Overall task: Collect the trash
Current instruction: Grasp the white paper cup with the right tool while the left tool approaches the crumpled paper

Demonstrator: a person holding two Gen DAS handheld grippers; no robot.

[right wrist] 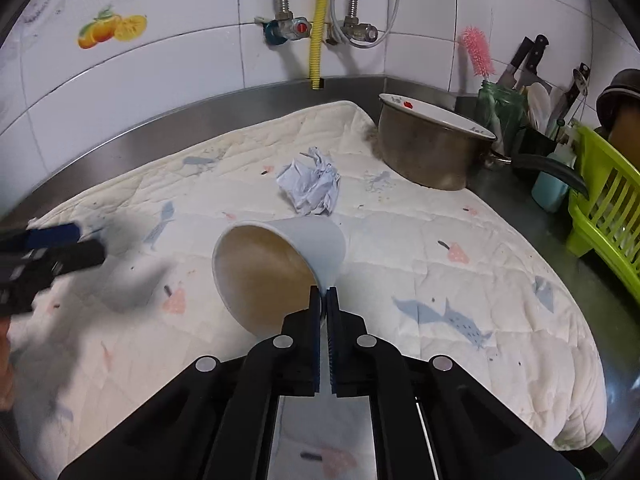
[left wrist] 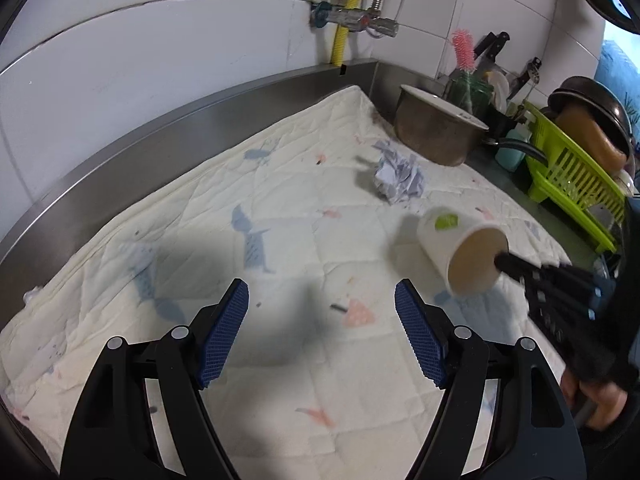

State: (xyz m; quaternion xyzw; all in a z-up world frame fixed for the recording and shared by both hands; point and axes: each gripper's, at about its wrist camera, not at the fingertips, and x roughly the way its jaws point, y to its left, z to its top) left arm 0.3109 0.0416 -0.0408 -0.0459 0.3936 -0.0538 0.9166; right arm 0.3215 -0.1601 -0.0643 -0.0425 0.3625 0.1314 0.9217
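Note:
A white paper cup [right wrist: 276,264] with a brown inside is pinched by its rim in my right gripper [right wrist: 324,296], tipped on its side above the quilted mat [right wrist: 440,280]. In the left wrist view the cup [left wrist: 456,248] shows a green mark, and the right gripper [left wrist: 508,266] reaches in from the right. A crumpled ball of white paper [right wrist: 312,186] lies on the mat beyond the cup; it also shows in the left wrist view [left wrist: 398,178]. My left gripper [left wrist: 322,308] is open and empty over the mat, left of the cup. It shows blurred at the left edge of the right wrist view [right wrist: 72,248].
A metal pot [right wrist: 432,148] stands at the mat's far right corner. A green dish rack [right wrist: 608,196], a knife holder and a pink brush [right wrist: 476,56] stand at the right. A steel backsplash [left wrist: 160,132] and tiled wall with pipes run behind.

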